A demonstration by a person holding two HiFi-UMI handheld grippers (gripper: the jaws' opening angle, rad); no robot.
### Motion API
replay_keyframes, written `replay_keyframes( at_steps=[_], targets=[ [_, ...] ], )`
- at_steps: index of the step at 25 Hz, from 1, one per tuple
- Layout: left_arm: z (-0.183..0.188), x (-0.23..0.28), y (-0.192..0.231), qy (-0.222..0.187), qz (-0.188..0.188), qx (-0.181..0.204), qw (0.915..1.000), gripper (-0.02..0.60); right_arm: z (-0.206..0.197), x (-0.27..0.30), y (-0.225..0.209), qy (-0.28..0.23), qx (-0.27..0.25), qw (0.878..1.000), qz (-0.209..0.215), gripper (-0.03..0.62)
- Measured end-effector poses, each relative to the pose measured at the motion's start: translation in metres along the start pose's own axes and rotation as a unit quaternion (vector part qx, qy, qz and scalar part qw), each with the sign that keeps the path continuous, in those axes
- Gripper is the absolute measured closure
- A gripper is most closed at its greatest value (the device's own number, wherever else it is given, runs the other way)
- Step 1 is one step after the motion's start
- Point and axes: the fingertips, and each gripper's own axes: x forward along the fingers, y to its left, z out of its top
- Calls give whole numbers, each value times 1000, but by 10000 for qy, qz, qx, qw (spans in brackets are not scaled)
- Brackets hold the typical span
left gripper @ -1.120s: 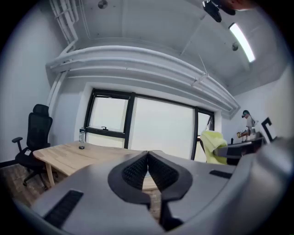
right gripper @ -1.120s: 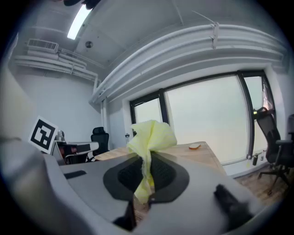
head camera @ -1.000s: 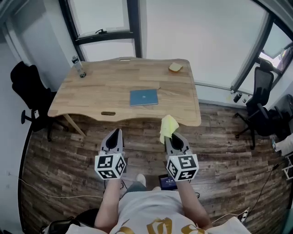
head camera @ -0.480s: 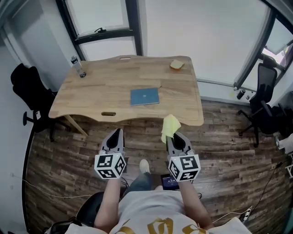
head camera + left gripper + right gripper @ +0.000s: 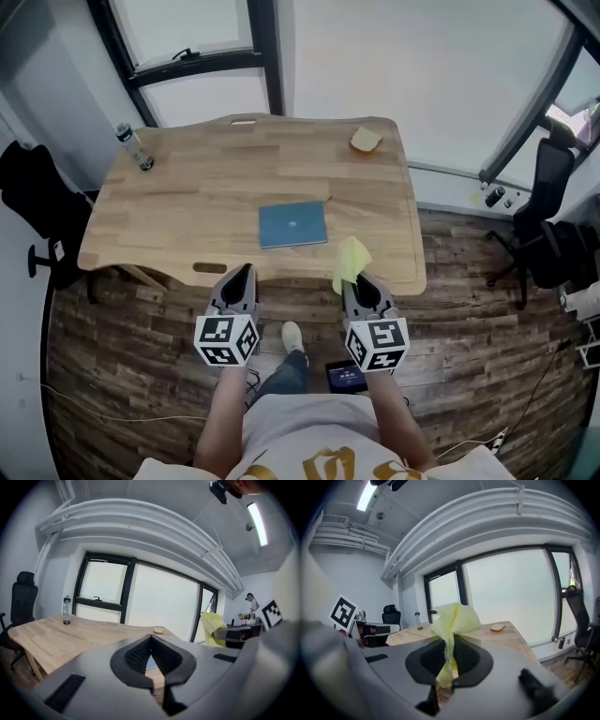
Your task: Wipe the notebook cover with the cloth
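A blue notebook (image 5: 293,224) lies flat near the middle of the wooden desk (image 5: 187,202), towards its front edge. My right gripper (image 5: 354,282) is shut on a yellow cloth (image 5: 350,260) that sticks up from its jaws; the cloth (image 5: 454,620) fills the middle of the right gripper view. My left gripper (image 5: 237,281) is shut with nothing in it, jaws touching in the left gripper view (image 5: 151,660). Both grippers hover over the floor just short of the desk's front edge, the notebook beyond and between them.
A water bottle (image 5: 133,147) stands at the desk's far left corner and a sponge-like piece (image 5: 366,140) lies at the far right corner. Black office chairs stand left (image 5: 33,202) and right (image 5: 553,234). A phone-like device (image 5: 339,377) lies on the floor by the person's feet.
The person has stepped closer to the desk, so it and the notebook now sit nearer to both grippers. The grippers keep their hold and spacing.
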Motion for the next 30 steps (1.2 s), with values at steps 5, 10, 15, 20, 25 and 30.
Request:
replay_keyframes(
  at_steps=[5, 10, 15, 20, 25, 30],
  targets=[
    [19, 76, 46, 150, -86, 40, 9998, 568, 13, 83, -28, 250, -77, 9992, -309, 556],
    [31, 137, 81, 220, -223, -55, 9995, 568, 33, 139, -46, 134, -144, 9987, -473, 556],
    [27, 173, 100, 302, -315, -120, 9990, 568, 42, 161, -57, -115, 114, 9984, -533, 556],
    [27, 185, 106, 338, -334, -161, 9987, 568, 55, 163, -57, -474, 376, 9977, -304, 556],
    [29, 191, 112, 303, -308, -171, 9989, 568, 54, 176, -63, -458, 423, 9974, -369, 556],
    [32, 194, 121, 303, -253, -129, 9991, 568, 47, 191, -57, -239, 160, 9991, -308, 556]
  ],
)
